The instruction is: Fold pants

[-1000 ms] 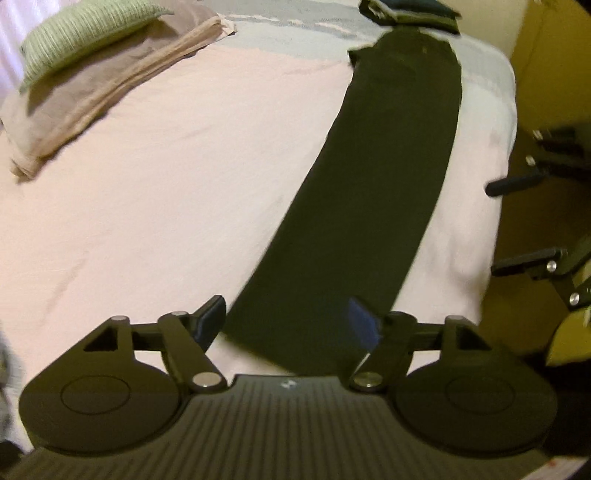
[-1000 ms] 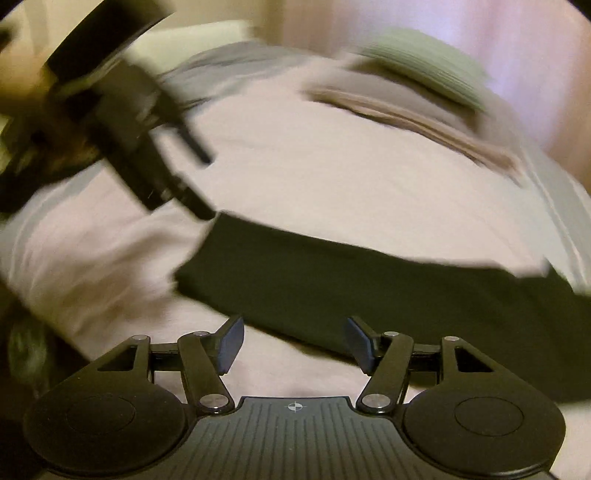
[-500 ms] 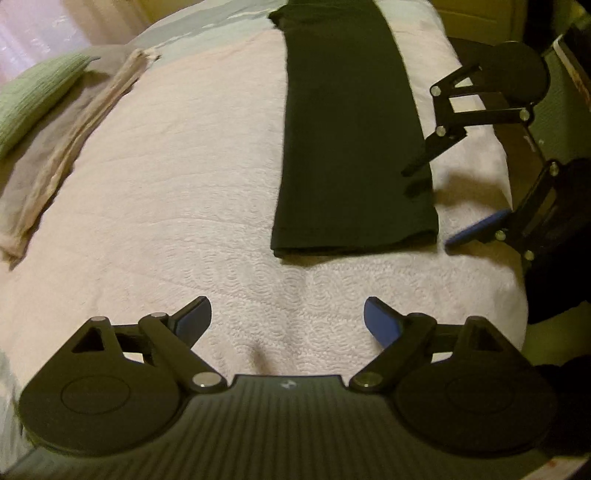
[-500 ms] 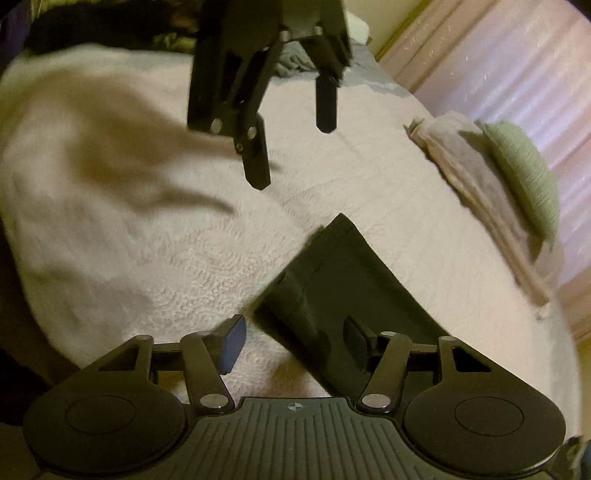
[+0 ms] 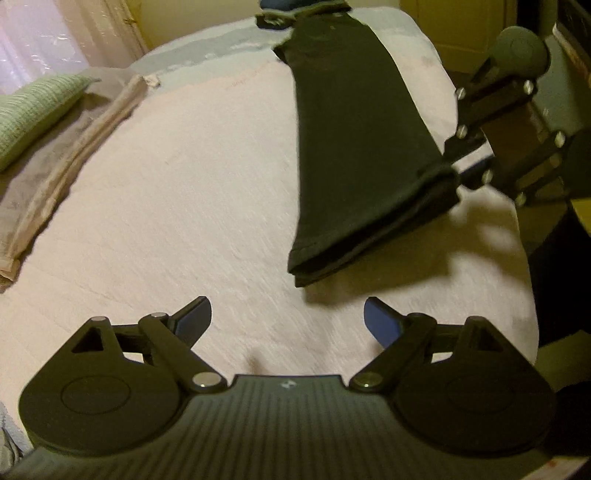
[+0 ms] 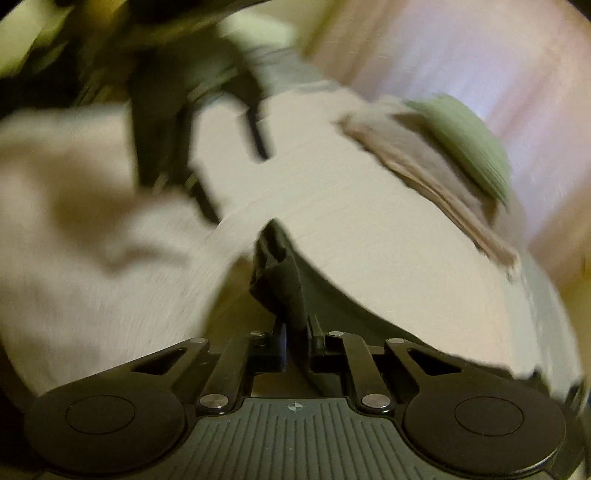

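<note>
Long dark pants lie lengthwise on the pale bedspread, hem end nearest me. My left gripper hovers open over bare bedspread, just short of the hem's left corner, with nothing between its blue pads. At the right, my right gripper is shut on the hem's right corner, which is raised off the bed. In the blurred right wrist view, my right gripper pinches dark pants fabric between its fingers, and my left gripper shows as a dark smear at upper left.
A green pillow rests on a folded beige blanket along the bed's left side. Folded dark clothes sit at the far end past the waistband. The bed's right edge drops off close to the hem.
My right gripper has shut on the hem's right corner and lifted it. The left gripper stays open and has edged closer to the hem.
</note>
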The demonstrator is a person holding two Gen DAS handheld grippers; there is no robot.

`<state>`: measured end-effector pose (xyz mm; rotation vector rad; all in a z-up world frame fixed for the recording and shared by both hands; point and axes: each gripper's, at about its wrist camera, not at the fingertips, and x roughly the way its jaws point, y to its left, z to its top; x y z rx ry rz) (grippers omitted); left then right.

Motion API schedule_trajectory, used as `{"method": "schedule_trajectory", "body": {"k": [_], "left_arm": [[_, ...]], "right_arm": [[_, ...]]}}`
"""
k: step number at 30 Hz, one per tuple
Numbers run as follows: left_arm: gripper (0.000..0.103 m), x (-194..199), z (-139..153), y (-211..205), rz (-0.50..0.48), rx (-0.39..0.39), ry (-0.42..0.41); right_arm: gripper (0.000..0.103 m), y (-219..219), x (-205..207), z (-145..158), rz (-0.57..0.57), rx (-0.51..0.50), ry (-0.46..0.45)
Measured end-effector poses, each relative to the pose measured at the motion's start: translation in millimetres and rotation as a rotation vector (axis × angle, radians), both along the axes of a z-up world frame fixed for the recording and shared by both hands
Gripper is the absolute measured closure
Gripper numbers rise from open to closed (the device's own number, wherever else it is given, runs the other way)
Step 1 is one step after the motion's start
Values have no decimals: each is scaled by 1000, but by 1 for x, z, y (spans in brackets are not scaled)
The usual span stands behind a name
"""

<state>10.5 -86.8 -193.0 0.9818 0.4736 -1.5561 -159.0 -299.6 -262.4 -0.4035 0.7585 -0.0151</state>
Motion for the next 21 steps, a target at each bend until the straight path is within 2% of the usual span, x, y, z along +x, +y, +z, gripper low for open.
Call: {"method": "schedule_trajectory", "body": {"k": [6,10,14,18,21], "left_arm": [[15,5,42,-51,26,-80,44],[15,-9,68,-113,-6,-137,90],[15,-29,90,-184,-15,-185,135],[14,-55,107,-263,-37,-200,152],[13,-76,105,-320,-70,-182,154]], "right_arm": [[98,-86,1,68,-196,303,-115],[98,-169,-14,100,-337,506,-206],[98,-268,-35,119,-506,659,-305],[98,-377,-62,108,-675,793,-368],[98,-452,-82,66,-776,890,-353]]}}
